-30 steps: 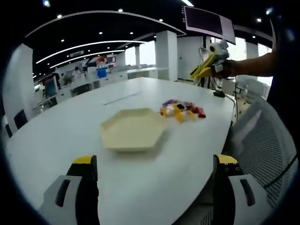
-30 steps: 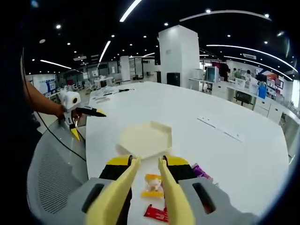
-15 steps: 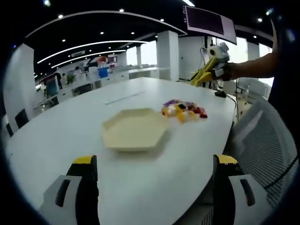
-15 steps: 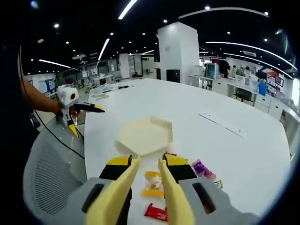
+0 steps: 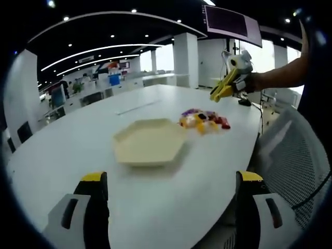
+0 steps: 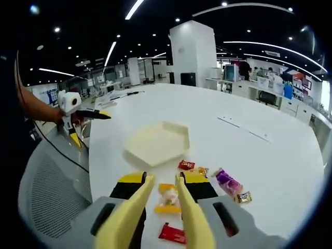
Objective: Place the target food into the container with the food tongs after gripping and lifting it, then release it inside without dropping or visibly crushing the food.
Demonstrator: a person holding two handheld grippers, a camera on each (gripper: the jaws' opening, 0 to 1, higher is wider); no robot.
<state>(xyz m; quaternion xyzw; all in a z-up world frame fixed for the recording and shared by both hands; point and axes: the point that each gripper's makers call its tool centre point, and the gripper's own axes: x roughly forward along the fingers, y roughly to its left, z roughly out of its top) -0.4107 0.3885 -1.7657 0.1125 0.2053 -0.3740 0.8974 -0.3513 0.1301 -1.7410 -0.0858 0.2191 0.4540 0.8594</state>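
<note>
One white surface (image 5: 78, 140) carries a cream hexagonal tray (image 6: 155, 143) empty, mid-surface; wrapped sweets (image 5: 203, 120) lie beside it near the edge. Right tool (image 6: 167, 196), yellow tongs nearly closed, grips an orange-wrapped sweet (image 6: 167, 197). Left tool (image 5: 171, 207) stands wide apart, empty.

**Hidden, cropped or unreadable**

In the right gripper view the yellow tongs (image 6: 162, 205) cover both sides of the orange-wrapped candy (image 6: 167, 198), so contact is unclear. In the left gripper view the candy pile (image 5: 203, 120) is too small to sort, and the bench (image 5: 62, 155) is cut off below.
</note>
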